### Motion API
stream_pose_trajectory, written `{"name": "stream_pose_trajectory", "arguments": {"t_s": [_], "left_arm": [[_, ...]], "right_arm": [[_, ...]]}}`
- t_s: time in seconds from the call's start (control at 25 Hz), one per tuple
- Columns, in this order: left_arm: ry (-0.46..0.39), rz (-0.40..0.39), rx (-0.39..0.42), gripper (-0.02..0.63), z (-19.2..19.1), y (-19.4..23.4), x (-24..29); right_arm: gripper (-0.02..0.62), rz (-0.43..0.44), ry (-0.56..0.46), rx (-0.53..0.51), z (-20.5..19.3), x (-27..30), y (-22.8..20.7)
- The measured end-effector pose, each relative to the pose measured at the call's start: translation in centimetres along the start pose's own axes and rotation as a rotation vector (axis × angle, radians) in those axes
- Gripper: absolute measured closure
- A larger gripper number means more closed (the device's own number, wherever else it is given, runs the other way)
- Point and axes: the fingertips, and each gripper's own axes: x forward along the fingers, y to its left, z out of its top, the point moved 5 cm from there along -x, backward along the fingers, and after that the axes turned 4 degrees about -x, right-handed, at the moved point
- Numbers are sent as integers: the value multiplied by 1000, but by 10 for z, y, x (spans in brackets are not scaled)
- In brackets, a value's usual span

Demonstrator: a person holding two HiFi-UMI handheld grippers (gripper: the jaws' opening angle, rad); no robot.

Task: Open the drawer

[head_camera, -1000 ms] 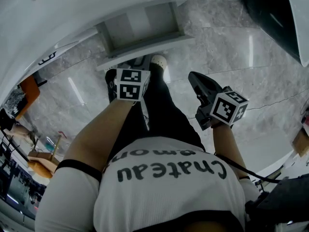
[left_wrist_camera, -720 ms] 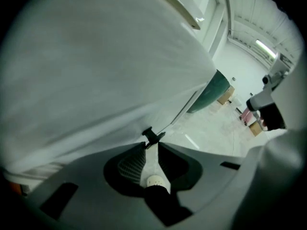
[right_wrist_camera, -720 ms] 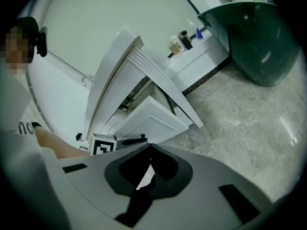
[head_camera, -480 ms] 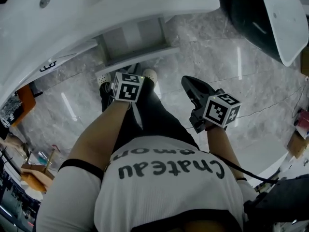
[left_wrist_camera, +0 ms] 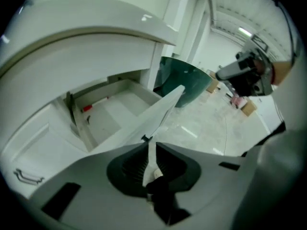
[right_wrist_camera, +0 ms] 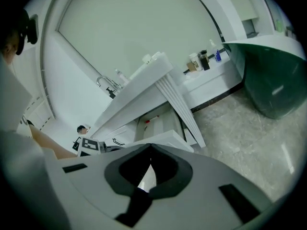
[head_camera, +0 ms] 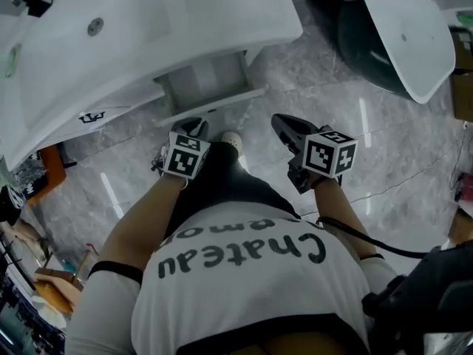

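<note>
Two grippers hang free in front of the open drawer, and neither touches it. The left gripper (head_camera: pixel 194 124) has its jaws a narrow slit apart. They have just been closing, and nothing sits between them; only the drawer's pale front edge shows through the slit in the left gripper view (left_wrist_camera: pixel 151 143). The right gripper (head_camera: pixel 281 121) has its jaw tips pressed together on nothing, as the right gripper view (right_wrist_camera: pixel 150 145) shows.

The drawer (head_camera: pixel 211 80) stands pulled out from under the front edge of the white washbasin counter (head_camera: pixel 185 13), its grey inside open to the head view. The left gripper's tips sit just short of the drawer's front panel, near the middle of it. The right gripper lies off that panel's right corner and further from it, over the grey marble floor (head_camera: pixel 384 161).

From the left gripper, the drawer (left_wrist_camera: pixel 110 116) lies ahead and to the left, its near corner pointing back toward the tips. A small red thing (left_wrist_camera: pixel 86 108) rests on its floor toward the back wall. From the right gripper, the drawer (right_wrist_camera: pixel 165 123) shows just beyond the tips, under the counter's edge.
</note>
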Motion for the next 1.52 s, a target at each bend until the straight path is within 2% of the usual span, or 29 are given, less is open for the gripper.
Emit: {"name": "stream_pose_trajectory", "arguments": {"t_s": [0.08, 0.12, 0.16, 0.2, 0.28, 0.4, 0.48, 0.56, 0.68, 0.8, 0.96, 1.12, 1.28, 1.52], "left_arm": [[-17, -19, 131, 555, 1, -1, -24], [-35, -31, 171, 555, 4, -1, -36], [-62, -47, 180, 555, 7, 0, -49], [-99, -66, 154, 555, 10, 0, -63], [-181, -93, 8, 555, 9, 2, -91], [-269, -98, -276, 555, -11, 4, -135], [-310, -99, -404, 555, -31, 4, -163], [-313, -93, -458, 555, -56, 2, -186], [-301, -55, -486, 559, -95, 2, -212], [-381, -24, -587, 580, -113, 6, -235], [-507, -26, -627, 583, -110, -1, -262], [-609, -37, -644, 583, -87, -6, -289], [-652, -21, -614, 583, -68, -11, -302], [-678, -7, -631, 583, -49, -15, -303]], "right_arm": [[584, 26, -12, -31, 11, 6, 16], [584, 42, -14, -52, 16, 9, 24], [584, 57, -16, -75, 21, 13, 33], [584, 73, -19, -97, 26, 17, 42], [584, 100, -27, -138, 34, 22, 61], [584, 126, -31, -194, 38, 19, 95], [584, 127, -34, -254, 39, 15, 116], [584, 102, -38, -327, 39, 9, 130], [584, 92, -50, -388, 34, 1, 149], [584, 110, -78, -408, 27, -6, 169], [584, 129, -101, -411, 9, -20, 186], [584, 145, -73, -413, 2, -28, 189], [584, 149, -43, -439, 5, -35, 189], [584, 155, -26, -473, 15, -42, 184]]}}
